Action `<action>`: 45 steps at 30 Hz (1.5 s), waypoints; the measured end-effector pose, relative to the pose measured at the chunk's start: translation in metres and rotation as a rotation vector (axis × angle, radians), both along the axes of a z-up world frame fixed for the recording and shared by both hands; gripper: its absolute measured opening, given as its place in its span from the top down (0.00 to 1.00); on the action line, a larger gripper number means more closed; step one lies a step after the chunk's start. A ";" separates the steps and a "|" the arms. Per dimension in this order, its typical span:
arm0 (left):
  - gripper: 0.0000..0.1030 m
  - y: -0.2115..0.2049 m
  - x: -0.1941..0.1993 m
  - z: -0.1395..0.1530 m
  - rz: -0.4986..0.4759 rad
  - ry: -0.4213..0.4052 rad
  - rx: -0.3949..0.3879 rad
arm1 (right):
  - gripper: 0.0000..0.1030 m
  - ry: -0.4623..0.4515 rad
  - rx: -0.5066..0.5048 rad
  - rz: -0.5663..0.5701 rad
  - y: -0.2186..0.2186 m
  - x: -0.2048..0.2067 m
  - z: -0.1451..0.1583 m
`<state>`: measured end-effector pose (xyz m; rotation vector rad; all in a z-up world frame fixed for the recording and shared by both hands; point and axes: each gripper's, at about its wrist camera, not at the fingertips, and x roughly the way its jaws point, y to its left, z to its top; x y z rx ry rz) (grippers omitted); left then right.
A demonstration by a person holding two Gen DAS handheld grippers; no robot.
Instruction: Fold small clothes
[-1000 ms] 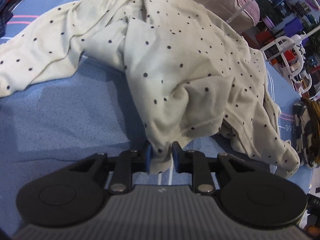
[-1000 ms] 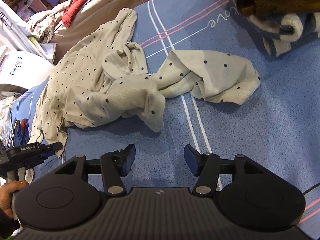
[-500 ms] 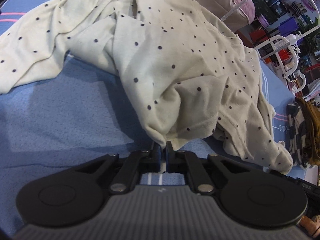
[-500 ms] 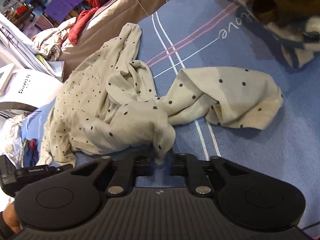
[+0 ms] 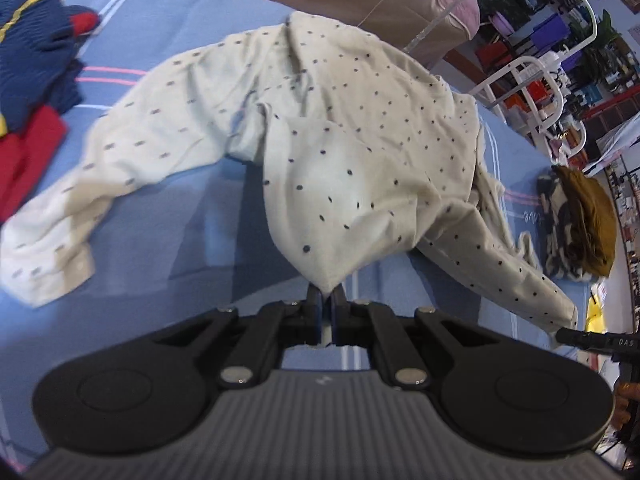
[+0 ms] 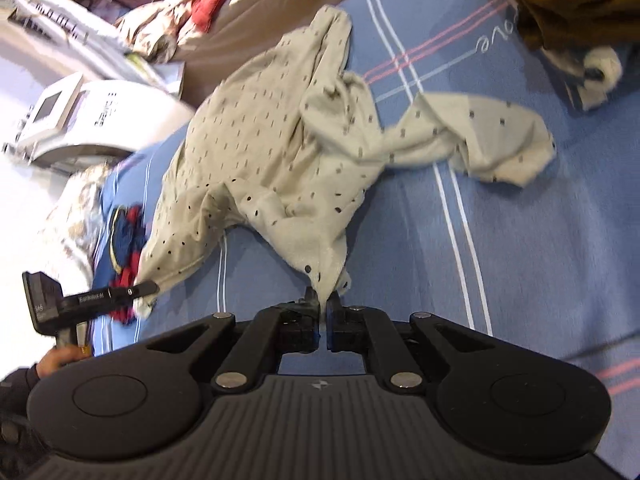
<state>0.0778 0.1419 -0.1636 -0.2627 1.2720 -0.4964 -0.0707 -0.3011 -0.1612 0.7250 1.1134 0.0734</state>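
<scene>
Cream cotton dotted with dark spots, the small garment (image 5: 344, 152) sprawls across the middle of a blue striped bedsheet (image 5: 160, 240). The left gripper (image 5: 327, 300) has its fingers pressed together on a pointed fold of the cloth at lower centre of its frame. The right gripper (image 6: 323, 300) likewise pinches another corner of the same garment (image 6: 280, 152), its fingers nearly touching. A navy and red garment (image 5: 36, 92) lies at the left edge; a mustard brown cloth (image 5: 588, 220) sits at the right.
</scene>
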 end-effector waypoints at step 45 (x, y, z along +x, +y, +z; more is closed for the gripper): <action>0.66 0.080 -0.083 -0.075 0.173 0.171 -0.132 | 0.19 0.129 0.218 -0.246 -0.002 -0.063 -0.087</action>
